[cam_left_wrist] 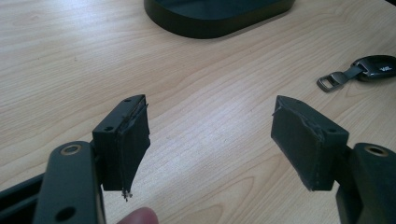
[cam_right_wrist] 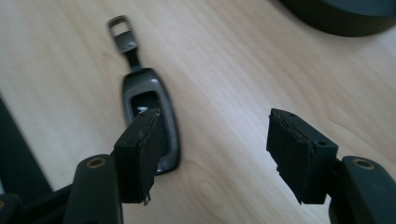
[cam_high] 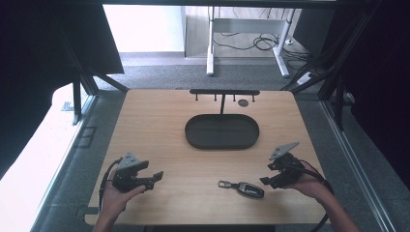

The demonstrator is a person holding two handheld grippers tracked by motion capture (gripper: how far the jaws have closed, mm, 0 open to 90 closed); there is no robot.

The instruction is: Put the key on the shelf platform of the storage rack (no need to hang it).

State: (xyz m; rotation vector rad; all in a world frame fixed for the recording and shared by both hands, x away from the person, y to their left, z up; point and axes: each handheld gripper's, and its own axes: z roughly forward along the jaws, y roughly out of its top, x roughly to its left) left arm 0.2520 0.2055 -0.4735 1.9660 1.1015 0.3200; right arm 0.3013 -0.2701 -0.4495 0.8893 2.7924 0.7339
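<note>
Dark grey car key fob (cam_high: pixel 246 188) with metal loop lies on light wooden table (cam_high: pixel 164 116) — beside right gripper (cam_high: pixel 270 180), jaws apart; left gripper (cam_high: pixel 155 178) jaws apart too.

Table (cam_high: pixel 159 121) light wood-grain, smooth; tray (cam_high: pixel 222 131) matt black; key fob (cam_high: pixel 250 189) glossy dark plastic, metal loop (cam_right_wrist: pixel 120 29).

Even, soft daylight on the pale wooden table (cam_high: pixel 159 125). Blown-out white glare at 9 and 11 o'clock in the high view; dark surroundings. Faint shadows. Both gripper views are soft and slightly blurred, especially toward 12 o'clock.
</note>
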